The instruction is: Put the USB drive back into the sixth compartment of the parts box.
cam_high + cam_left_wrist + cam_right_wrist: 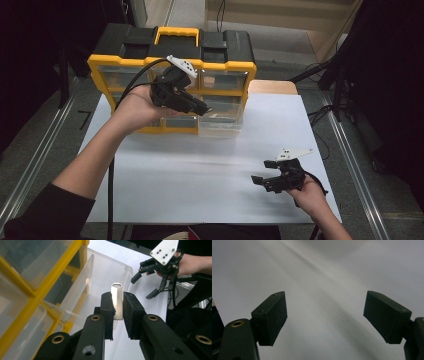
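Left gripper view: the left gripper pinches a small flat metal piece above the pulled-out clear drawer of the yellow organizer. It looks light, stiff and slick; holding its flat faces seems wise. Farther off, the right gripper hovers with jaws spread.

Shiny metal piece, clear glossy plastic drawer, matt white table.

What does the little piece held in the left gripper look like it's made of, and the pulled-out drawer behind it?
The piece looks like bright metal: silvery, smooth, catching glare. The drawer looks like clear plastic: you see through its thin glossy walls. Both are judged by look alone.
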`<act>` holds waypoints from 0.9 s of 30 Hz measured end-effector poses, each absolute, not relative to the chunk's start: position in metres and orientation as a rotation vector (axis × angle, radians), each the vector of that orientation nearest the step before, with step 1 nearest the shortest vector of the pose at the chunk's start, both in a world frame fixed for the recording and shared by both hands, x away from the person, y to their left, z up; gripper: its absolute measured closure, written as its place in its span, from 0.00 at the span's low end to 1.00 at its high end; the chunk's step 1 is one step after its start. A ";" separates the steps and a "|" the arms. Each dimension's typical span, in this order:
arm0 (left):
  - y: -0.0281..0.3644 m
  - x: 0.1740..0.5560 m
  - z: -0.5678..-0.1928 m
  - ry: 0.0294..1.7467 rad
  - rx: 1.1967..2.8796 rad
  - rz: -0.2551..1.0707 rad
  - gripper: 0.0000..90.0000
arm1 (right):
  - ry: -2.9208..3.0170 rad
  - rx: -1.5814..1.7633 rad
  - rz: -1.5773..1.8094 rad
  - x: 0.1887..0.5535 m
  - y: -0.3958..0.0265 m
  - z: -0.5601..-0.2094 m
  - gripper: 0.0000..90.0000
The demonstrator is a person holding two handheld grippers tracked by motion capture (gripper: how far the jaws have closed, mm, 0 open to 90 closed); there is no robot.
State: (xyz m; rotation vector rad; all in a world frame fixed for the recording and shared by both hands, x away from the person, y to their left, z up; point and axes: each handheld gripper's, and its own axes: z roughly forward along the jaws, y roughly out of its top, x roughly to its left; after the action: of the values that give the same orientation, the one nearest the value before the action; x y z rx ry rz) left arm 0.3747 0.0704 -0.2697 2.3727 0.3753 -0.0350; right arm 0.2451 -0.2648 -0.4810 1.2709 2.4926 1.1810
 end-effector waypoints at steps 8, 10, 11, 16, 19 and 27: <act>0.049 0.383 -0.273 0.382 2.369 -0.041 0.89 | 2.492 1.273 1.181 0.244 -0.265 -0.481 0.19; 0.045 0.384 -0.276 0.380 2.379 -0.039 0.89 | 2.494 1.272 1.181 0.244 -0.265 -0.481 0.19; 0.042 0.384 -0.277 0.384 2.384 -0.033 0.89 | 2.493 1.270 1.181 0.244 -0.265 -0.481 0.19; 0.031 0.388 -0.284 0.373 2.392 -0.039 0.89 | 2.495 1.269 1.182 0.245 -0.265 -0.481 0.19; 0.027 0.387 -0.287 0.364 2.395 -0.030 0.89 | 2.496 1.269 1.181 0.244 -0.265 -0.481 0.19; 0.016 0.389 -0.298 0.376 2.417 -0.014 0.89 | 2.498 1.268 1.181 0.244 -0.265 -0.481 0.19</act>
State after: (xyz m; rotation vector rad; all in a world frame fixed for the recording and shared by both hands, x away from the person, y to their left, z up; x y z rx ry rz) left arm 0.3891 0.0162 -0.2979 2.4166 0.3759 -0.0143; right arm 0.2443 -0.2647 -0.4807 1.2678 2.4984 1.1814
